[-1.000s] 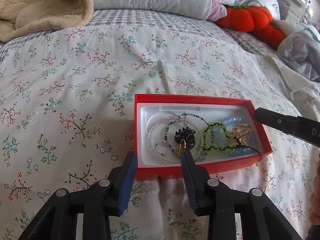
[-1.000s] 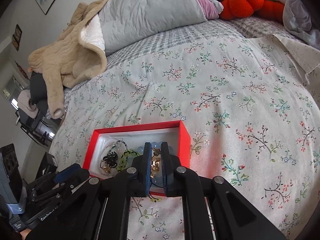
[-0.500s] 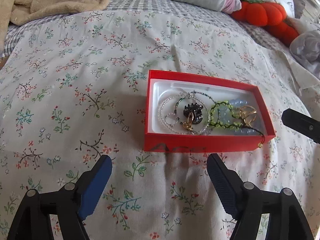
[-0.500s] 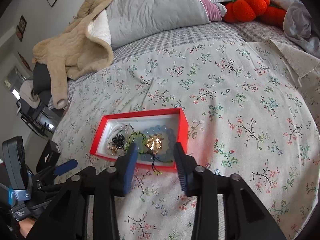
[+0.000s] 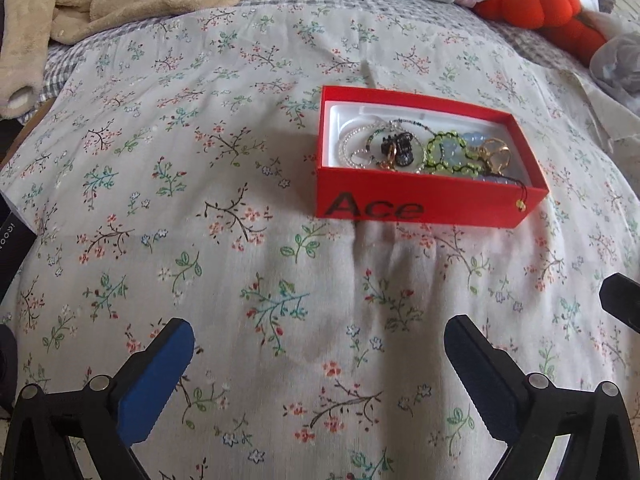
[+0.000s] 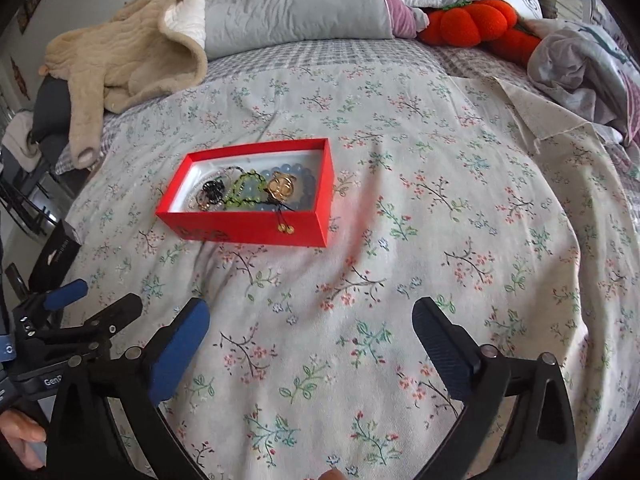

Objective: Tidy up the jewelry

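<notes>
A red box [image 5: 424, 204] [image 6: 256, 230] with a white lining sits on the floral bedspread. Inside lie a green bead bracelet [image 5: 444, 152] [image 6: 246, 188], pale blue beads, a clear bead strand, a dark hair claw [image 5: 396, 148] [image 6: 214, 190] and a gold charm [image 5: 496, 156] [image 6: 282, 186] whose black cord hangs over the front wall. My left gripper [image 5: 320, 344] is well back from the box, jaws still opening wide, nothing between them. My right gripper [image 6: 310, 324] is likewise back from the box, jaws opening, empty. The left gripper also shows at the right wrist view's lower left.
A beige fleece garment [image 6: 128, 52] and grey pillow [image 6: 292, 4] lie at the bed's head. Orange plush pumpkins [image 6: 472, 24] and crumpled grey cloth [image 6: 580, 64] sit at the far right. A black box [image 6: 56, 254] rests at the bed's left edge.
Both grippers pulled back from the red box and opened wide. The right one let go of the gold charm, which now lies in the box with its cord over the wall.
</notes>
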Demonstrator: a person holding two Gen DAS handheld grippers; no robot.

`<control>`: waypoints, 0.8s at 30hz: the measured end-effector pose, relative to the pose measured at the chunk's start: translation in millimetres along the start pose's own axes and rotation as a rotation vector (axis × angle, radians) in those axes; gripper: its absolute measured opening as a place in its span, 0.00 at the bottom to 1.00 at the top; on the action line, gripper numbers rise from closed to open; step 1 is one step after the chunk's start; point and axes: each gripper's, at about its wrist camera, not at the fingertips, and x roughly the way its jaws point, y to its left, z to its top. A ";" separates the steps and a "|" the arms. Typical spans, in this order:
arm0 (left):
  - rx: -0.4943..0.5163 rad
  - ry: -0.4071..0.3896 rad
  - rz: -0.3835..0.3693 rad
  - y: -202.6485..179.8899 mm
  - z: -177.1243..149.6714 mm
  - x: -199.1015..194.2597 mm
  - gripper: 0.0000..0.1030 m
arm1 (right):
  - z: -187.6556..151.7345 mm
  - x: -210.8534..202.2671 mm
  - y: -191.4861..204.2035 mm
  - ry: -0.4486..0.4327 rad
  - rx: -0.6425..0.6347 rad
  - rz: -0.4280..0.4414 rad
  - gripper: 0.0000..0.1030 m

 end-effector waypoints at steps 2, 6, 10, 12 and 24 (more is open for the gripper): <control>-0.004 0.006 0.009 0.9 -5.7 -2.7 1.00 | -5.3 -3.3 2.4 0.000 -0.001 -0.034 0.99; -0.007 0.003 0.041 5.4 -11.2 -5.4 1.00 | -11.5 -4.7 9.1 0.006 -0.010 -0.056 0.99; -0.019 -0.001 0.050 11.4 -13.2 -6.5 1.00 | -14.4 -0.7 15.3 0.018 -0.022 -0.062 0.99; -0.021 -0.003 0.050 12.7 -12.9 -6.8 1.00 | -14.3 2.1 17.1 0.025 -0.020 -0.059 0.99; -0.013 -0.004 0.044 9.5 -11.3 -4.6 1.00 | -12.9 10.5 23.8 0.030 -0.035 -0.082 0.99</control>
